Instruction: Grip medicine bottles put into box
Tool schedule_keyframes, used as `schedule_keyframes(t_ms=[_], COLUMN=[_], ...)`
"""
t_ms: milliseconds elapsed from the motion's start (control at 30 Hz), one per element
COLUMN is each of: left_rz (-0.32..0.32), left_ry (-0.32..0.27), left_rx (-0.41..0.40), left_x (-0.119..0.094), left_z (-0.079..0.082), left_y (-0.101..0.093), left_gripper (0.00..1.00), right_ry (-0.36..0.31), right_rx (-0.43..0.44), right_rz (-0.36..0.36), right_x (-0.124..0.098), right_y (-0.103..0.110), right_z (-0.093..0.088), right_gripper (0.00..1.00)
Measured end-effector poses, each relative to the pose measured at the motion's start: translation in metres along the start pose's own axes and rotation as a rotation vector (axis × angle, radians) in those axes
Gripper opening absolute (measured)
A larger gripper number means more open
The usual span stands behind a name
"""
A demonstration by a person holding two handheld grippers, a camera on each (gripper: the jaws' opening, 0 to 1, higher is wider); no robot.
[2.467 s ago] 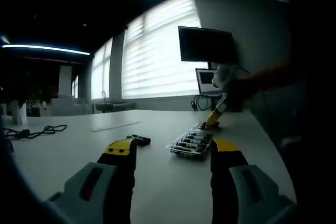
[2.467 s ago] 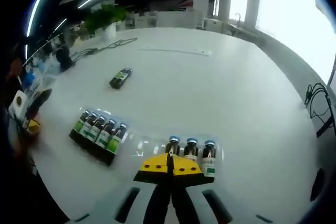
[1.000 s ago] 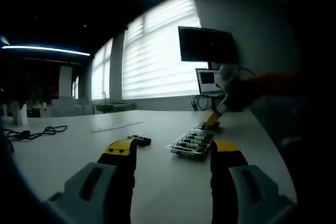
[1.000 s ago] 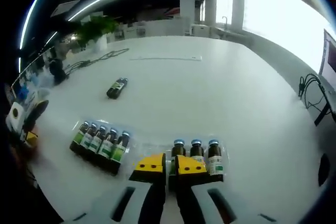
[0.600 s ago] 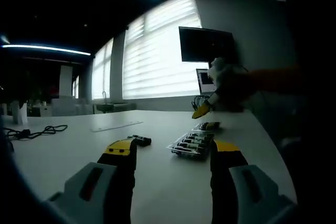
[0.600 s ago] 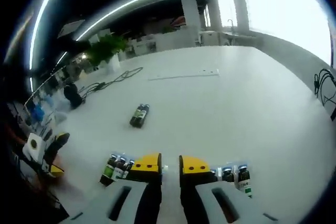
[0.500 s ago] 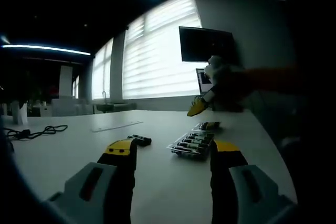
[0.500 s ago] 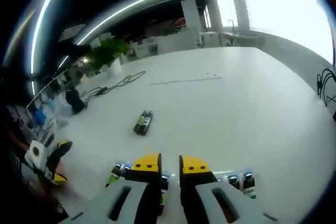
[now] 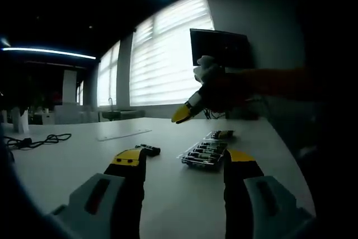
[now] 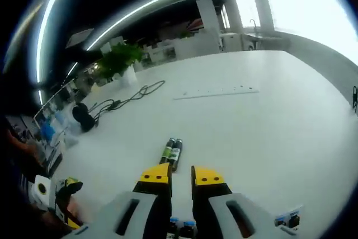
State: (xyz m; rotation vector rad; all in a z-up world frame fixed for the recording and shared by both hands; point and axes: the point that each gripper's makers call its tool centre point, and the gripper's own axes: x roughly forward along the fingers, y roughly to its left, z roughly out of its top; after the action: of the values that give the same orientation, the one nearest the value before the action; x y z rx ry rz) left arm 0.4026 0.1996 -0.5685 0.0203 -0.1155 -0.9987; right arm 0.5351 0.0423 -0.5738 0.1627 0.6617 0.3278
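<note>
Right gripper view alone shows perhaps two loose bottles (image 10: 172,154).

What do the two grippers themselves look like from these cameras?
The left gripper has two black jaws with yellow tips on grey housings with dark slots. The right gripper is built the same: black jaws, yellow tips, pale grey housings with dark slots. In the left gripper view its yellow tips and a white part show.
</note>
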Motion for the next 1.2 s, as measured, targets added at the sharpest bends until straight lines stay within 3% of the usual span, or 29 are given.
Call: schedule_keyframes(t_ms=[233, 1200], left_rz=[-0.005, 0.005], left_ry=[0.008, -0.001], left_rx=[0.009, -0.010], left_x=[0.001, 0.000], left_z=[-0.002, 0.000], left_y=[-0.002, 0.002], left_gripper=[0.48, 0.48], right_ry=[0.027, 0.143], right_rx=[-0.033, -0.068], right_rz=[0.016, -0.001], right_x=[0.026, 0.083], right_y=[0.011, 0.010], right_z=[0.012, -0.013], right_gripper=[0.09, 0.07])
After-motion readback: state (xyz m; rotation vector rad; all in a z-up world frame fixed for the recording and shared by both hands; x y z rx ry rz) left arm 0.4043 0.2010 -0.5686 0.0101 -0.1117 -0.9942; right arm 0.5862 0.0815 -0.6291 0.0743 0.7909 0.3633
